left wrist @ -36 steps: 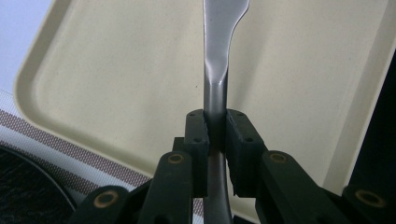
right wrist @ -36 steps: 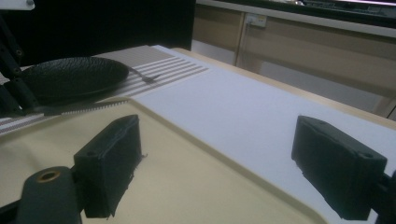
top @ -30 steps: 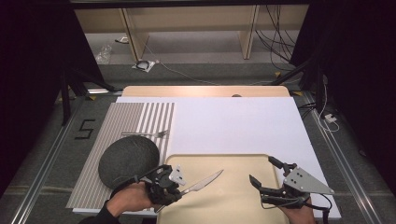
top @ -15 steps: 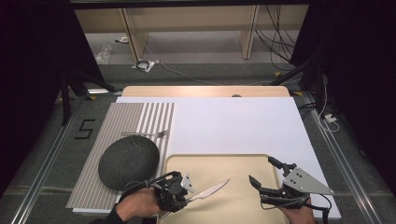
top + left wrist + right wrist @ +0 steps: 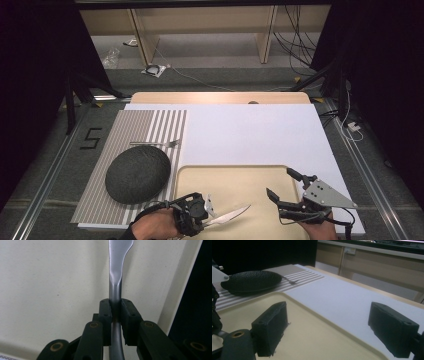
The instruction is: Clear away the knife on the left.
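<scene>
Beige tray point(image 5: 260, 175) lies under both tongs; the left gripper point(image 5: 202, 216) clamps a knife point(image 5: 231, 216) by its handle, blade pointing toward the right gripper point(image 5: 283, 186), seemingly for carrying off the tray; the right one waits, jaws wide and empty

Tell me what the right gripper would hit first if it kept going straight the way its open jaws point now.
Probably nothing soon: the right gripper points up-left over the cream tray, its jaws open and empty. Beyond lies the tray's far rim, then the white mat. Its height above these is unclear.
</scene>
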The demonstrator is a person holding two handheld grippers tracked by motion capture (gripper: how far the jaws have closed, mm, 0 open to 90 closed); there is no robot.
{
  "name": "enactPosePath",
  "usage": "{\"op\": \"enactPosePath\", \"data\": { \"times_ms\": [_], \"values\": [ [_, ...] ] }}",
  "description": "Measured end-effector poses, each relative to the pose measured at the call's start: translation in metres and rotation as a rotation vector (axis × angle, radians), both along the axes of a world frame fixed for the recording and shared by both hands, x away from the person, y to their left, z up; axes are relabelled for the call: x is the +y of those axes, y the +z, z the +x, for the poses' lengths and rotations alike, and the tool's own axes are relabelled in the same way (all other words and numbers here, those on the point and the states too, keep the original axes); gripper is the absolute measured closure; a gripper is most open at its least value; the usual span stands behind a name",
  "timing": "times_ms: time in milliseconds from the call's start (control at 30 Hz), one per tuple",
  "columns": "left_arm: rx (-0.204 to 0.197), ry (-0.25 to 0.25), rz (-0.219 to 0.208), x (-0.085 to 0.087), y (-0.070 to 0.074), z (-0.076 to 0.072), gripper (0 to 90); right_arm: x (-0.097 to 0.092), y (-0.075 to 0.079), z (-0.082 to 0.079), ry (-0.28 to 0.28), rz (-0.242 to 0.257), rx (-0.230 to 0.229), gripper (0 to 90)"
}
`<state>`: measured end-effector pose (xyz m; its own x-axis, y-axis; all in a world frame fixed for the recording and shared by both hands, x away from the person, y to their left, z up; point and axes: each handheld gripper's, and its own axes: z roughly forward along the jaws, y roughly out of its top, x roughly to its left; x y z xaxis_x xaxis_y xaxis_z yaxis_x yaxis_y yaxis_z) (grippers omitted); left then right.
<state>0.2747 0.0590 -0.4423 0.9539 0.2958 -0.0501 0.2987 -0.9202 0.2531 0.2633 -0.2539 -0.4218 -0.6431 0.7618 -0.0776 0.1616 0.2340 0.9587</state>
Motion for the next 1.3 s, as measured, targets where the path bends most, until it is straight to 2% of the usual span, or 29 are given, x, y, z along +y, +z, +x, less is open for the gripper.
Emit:
{"op": "enactPosePath", "data": {
  "times_ms": [167,633,700,767,800,867,900,1067,1200,1300],
  "values": [
    [0.009,-0.013,0.039,-0.004,-0.007,-0.002,79.2,0.000,0.000,0.000,0.001,0.000,0.000,16.7],
    [0.009,-0.014,0.057,-0.004,-0.012,-0.003,78.5,0.001,0.000,0.000,0.003,0.002,0.000,16.7],
    [0.016,-0.013,0.034,-0.004,-0.012,-0.003,75.9,0.000,0.000,0.000,0.003,-0.002,0.003,16.7],
    [0.008,-0.012,0.015,-0.004,-0.008,-0.004,66.3,0.001,0.000,0.000,0.005,0.002,0.000,16.7],
    [-0.007,-0.013,-0.002,-0.004,-0.006,-0.005,60.6,0.001,-0.001,0.000,0.006,0.000,-0.001,16.7],
    [-0.013,-0.007,-0.040,-0.005,-0.002,-0.006,49.3,0.001,-0.001,0.000,0.004,-0.002,0.002,16.7],
    [-0.017,-0.006,-0.051,-0.006,-0.001,-0.006,46.8,0.001,-0.001,0.000,0.004,-0.001,0.003,16.7],
    [-0.054,-0.025,-0.090,-0.007,0.002,-0.009,47.8,0.001,-0.001,0.000,0.004,-0.003,0.002,16.7],
    [-0.110,-0.028,-0.177,-0.009,0.004,-0.011,55.8,0.001,-0.001,0.000,0.005,-0.004,0.003,16.7],
    [-0.137,-0.045,-0.205,-0.011,0.005,-0.014,65.4,0.001,-0.001,0.000,0.007,-0.006,0.001,16.7]
  ]
}}
